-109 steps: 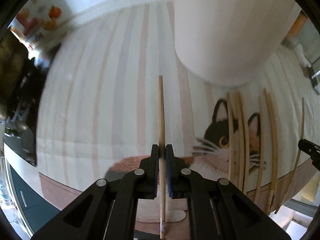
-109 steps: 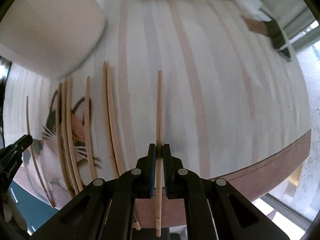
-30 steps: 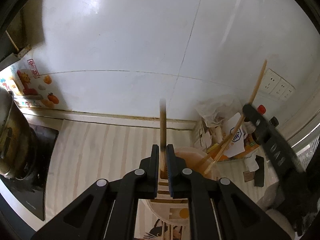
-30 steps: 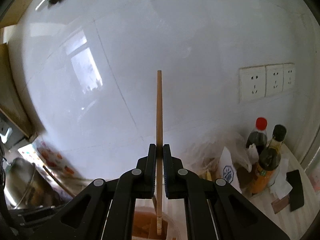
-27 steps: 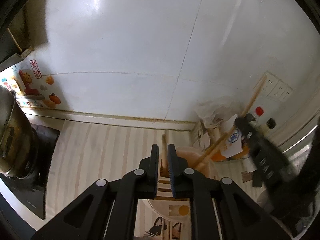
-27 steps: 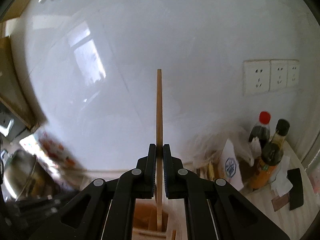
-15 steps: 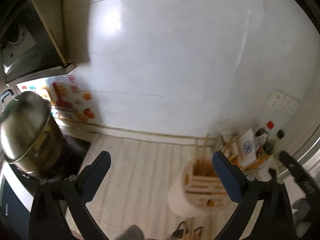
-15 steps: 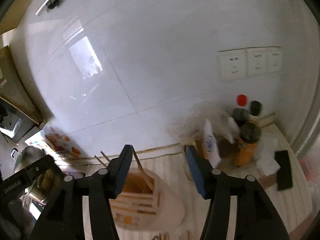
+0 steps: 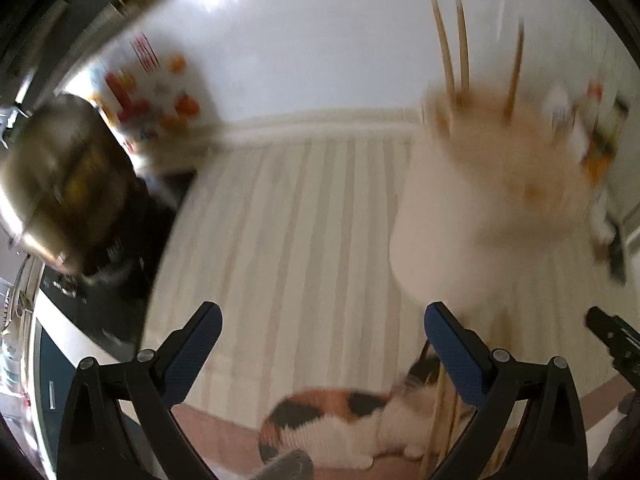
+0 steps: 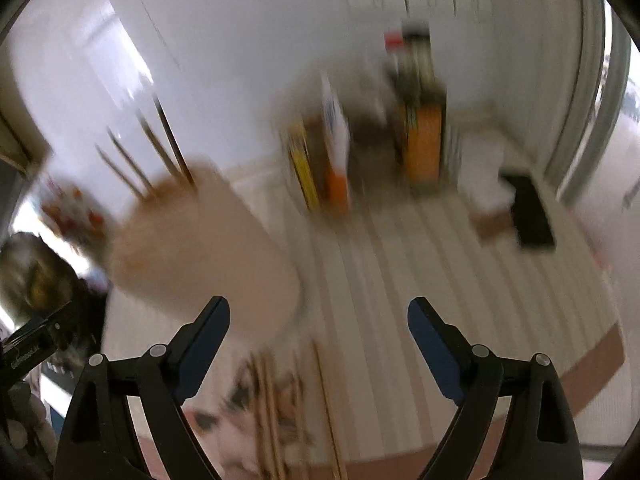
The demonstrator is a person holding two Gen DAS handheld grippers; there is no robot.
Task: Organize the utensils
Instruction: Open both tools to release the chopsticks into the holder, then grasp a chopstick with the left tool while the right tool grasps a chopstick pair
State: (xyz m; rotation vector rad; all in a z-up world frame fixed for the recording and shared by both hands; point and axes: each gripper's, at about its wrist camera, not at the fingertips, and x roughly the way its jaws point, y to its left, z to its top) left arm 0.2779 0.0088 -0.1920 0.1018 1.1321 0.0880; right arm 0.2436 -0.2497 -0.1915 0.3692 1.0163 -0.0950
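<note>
Left wrist view: left tool [image 9: 318, 330] is spread wide, nothing between its pads, jaws just opened. Right tool [image 10: 318, 322] is likewise apart and empty, jaws just widened. Chopsticks [image 9: 460, 46] are seen standing in the cream holder [image 9: 480, 208] on the striped tabletop [image 9: 300, 220]; more chopsticks [image 10: 324, 400] lie on the cat mat [image 9: 332, 428], blurred.

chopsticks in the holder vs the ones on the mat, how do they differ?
Pose: the chopsticks in the holder stand upright or leaning, tops above the rim of the holder; the chopsticks on the mat lie flat. Place: the first sit inside; the second rest loose beside its base. Both sets are thin, tan sticks.
</note>
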